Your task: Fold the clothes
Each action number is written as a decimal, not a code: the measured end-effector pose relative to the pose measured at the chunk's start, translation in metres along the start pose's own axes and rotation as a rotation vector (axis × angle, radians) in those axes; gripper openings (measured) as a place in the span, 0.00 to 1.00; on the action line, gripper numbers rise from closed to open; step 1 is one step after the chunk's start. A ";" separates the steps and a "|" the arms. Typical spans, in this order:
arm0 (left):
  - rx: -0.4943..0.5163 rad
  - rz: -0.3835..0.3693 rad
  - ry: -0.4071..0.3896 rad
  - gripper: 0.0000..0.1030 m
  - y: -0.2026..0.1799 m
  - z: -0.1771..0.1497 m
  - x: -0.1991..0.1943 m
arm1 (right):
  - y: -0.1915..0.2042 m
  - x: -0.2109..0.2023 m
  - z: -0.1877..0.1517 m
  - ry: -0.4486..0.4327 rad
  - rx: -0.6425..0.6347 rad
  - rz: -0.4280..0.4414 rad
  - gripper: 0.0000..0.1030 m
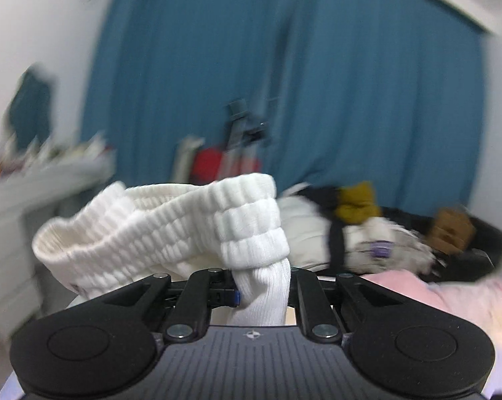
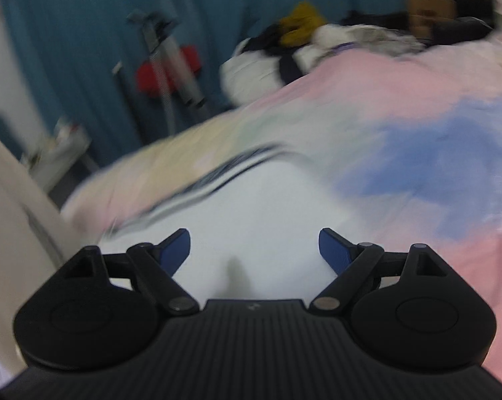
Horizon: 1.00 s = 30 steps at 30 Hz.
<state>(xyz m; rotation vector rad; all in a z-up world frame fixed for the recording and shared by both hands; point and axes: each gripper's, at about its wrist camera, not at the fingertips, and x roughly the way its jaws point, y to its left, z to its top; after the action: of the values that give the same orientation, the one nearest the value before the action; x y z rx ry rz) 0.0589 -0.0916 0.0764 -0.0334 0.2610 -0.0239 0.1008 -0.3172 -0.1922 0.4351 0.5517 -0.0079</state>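
Note:
In the left wrist view a white ribbed knit garment point(image 1: 171, 233) is bunched up in front of the camera, lifted off the bed. My left gripper point(image 1: 262, 291) is shut on a twisted fold of it, which hides the fingertips. In the right wrist view a white garment with dark stripes point(image 2: 251, 206) lies flat on the pastel bedspread point(image 2: 417, 106). My right gripper point(image 2: 254, 250) hovers over it, jaws wide open, blue pads point(image 2: 176, 248) apart with nothing between them.
A heap of mixed clothes point(image 2: 300, 40), white, black and mustard, lies at the far end of the bed. A teal curtain point(image 1: 284, 66) hangs behind. A tripod with a red object point(image 2: 171, 66) stands on the floor beside the bed. A grey cabinet point(image 1: 34, 200) is at the left.

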 end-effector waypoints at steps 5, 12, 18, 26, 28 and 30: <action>0.176 -0.123 0.002 0.13 -0.122 -0.065 0.032 | -0.062 -0.020 0.035 -0.090 0.150 -0.105 0.83; 0.465 -0.246 0.217 0.16 -0.212 -0.192 0.085 | -0.142 -0.026 0.050 -0.082 0.421 -0.022 0.85; 0.667 -0.301 0.240 0.51 -0.202 -0.200 0.069 | -0.144 0.011 0.053 0.066 0.467 0.239 0.79; 0.712 -0.327 0.373 0.56 -0.095 -0.201 0.036 | -0.095 0.064 0.080 0.154 0.174 0.352 0.66; 0.693 -0.336 0.385 0.56 -0.086 -0.202 0.042 | -0.088 0.073 0.087 0.155 0.138 0.381 0.66; 0.675 -0.347 0.393 0.55 -0.080 -0.203 0.049 | -0.089 0.081 0.088 0.152 0.173 0.438 0.66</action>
<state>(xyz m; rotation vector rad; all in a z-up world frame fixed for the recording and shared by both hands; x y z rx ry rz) 0.0527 -0.1793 -0.1291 0.6039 0.6264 -0.4651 0.2036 -0.4245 -0.2013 0.7228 0.5979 0.4026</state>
